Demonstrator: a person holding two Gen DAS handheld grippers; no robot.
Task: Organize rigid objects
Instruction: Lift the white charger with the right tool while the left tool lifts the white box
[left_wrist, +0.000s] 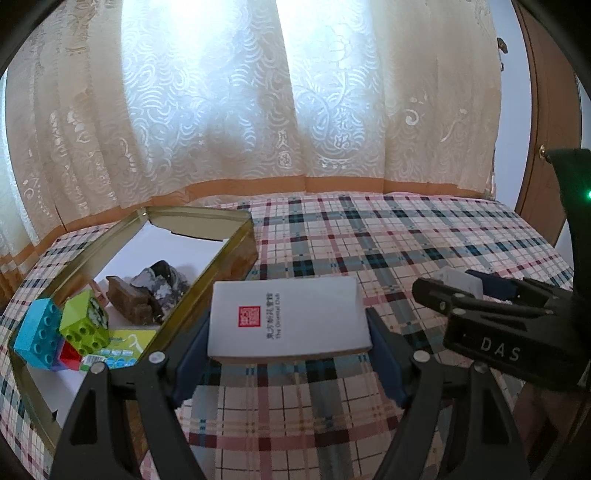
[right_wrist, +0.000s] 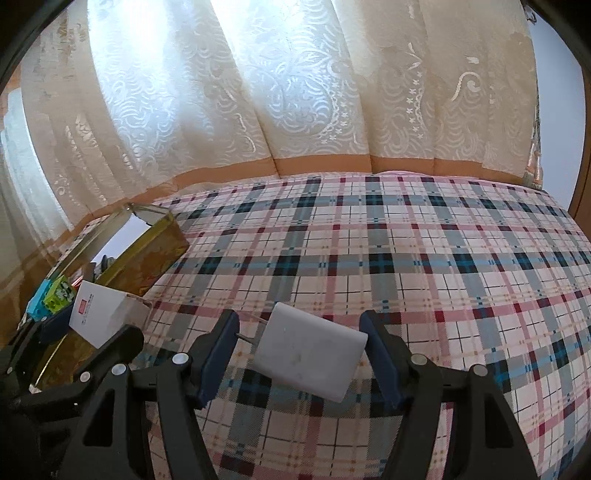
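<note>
The white box (left_wrist: 288, 317) hides part of the tin's (left_wrist: 236, 218) near wall. Inside the tin, the dark lumps (left_wrist: 147, 295) are too blurred to identify. The tin's lower corner runs behind the left claw (left_wrist: 288, 369).

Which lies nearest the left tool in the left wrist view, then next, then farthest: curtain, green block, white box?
1. White box, between the left tool fingers.
2. Green block, left, inside the tin.
3. Curtain, at the back.
</note>
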